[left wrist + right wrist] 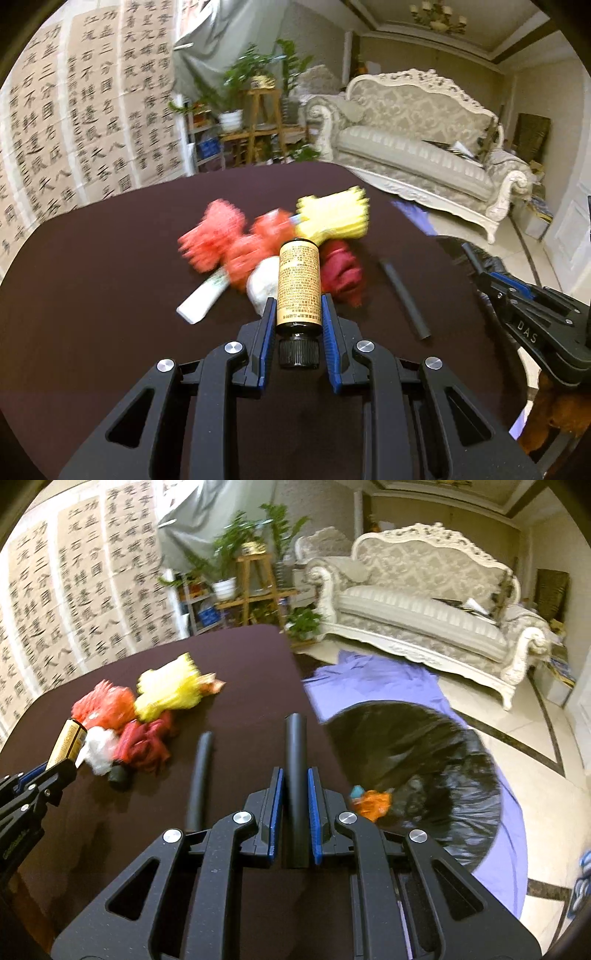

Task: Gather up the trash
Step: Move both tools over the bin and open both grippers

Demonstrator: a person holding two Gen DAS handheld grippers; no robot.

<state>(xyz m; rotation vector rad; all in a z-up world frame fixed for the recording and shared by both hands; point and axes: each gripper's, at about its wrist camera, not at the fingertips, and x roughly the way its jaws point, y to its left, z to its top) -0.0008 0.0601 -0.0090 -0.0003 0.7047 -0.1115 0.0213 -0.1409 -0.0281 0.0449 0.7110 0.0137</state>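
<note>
Two pieces of trash held, with the black bag off to the right

Two items are clamped at once. One is a small amber cylindrical bottle with a printed yellow label and black ribbed cap, pinched near its cap end between the blue pads of the left gripper; its long axis runs straight out along the fingers, base pointing away. The other is a matte black tube, squeezed between the pads of the right gripper, its length likewise in line with the fingers and sticking out past the tips

Both look lifted clear of the dark brown tablecloth. A second black tube lies on the cloth just left of the held one, roughly parallel to it. Farther left sits the pile: crumpled orange-red plastic bag, yellow plastic bag, dark red cloth-like wad and white crumpled plastic. A white flat tube shows only in the left view

What the next move likely turns on is the open black bin bag, on a purple sheet past the table's right edge, with an orange scrap inside. It lies to the right of both grippers, and the right one is plainly nearer; the left would have to cross over the table to reach it
</note>
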